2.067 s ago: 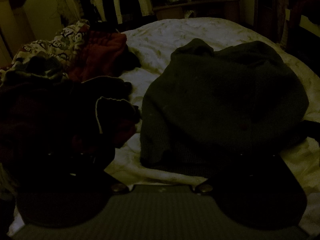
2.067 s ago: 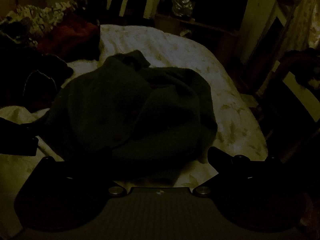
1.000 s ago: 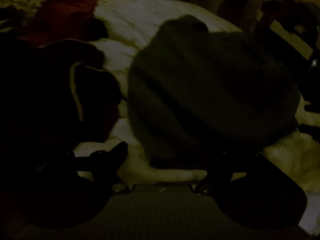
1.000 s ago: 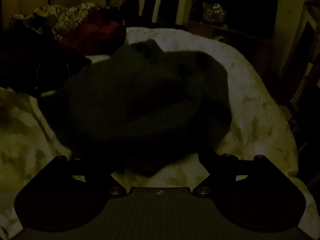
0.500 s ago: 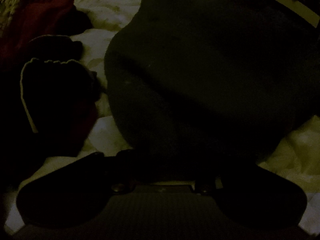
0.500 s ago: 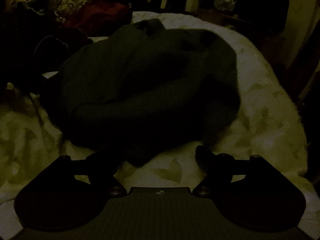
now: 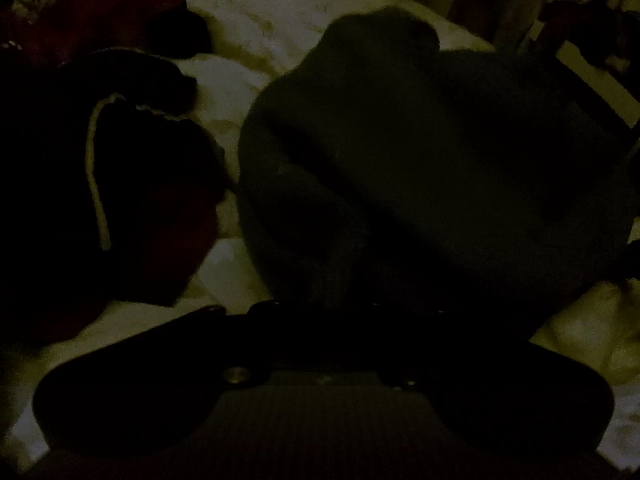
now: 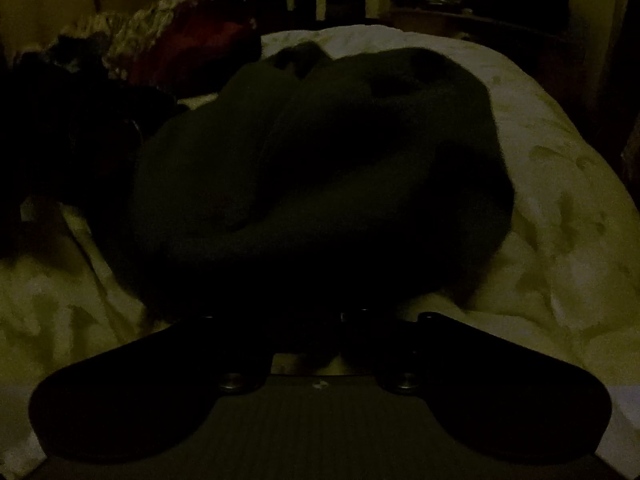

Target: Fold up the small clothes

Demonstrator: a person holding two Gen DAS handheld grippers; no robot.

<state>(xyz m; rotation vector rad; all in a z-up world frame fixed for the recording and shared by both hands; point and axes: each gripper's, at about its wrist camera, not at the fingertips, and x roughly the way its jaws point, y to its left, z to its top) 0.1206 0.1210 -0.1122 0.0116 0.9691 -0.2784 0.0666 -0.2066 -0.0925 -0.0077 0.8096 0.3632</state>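
A dark green knitted sweater (image 7: 420, 168) lies bunched on the pale bed cover (image 7: 256, 12); it also shows in the right wrist view (image 8: 320, 168). My left gripper (image 7: 324, 312) is at the sweater's near hem with its fingers drawn together on the fabric. My right gripper (image 8: 344, 320) is at the near edge of the same sweater, fingers close together with dark fabric between them. The room is very dim, so the fingertips are hard to make out.
A heap of dark and red clothes (image 7: 100, 184) lies left of the sweater, also in the right wrist view (image 8: 80, 112). A patterned cloth (image 8: 148, 24) lies behind it. The bed edge (image 8: 580, 152) drops off to the right, with dark furniture (image 8: 500, 0) beyond.
Both grippers moved in to the sweater's near edge and closed, from wide open to fingers together on the fabric.
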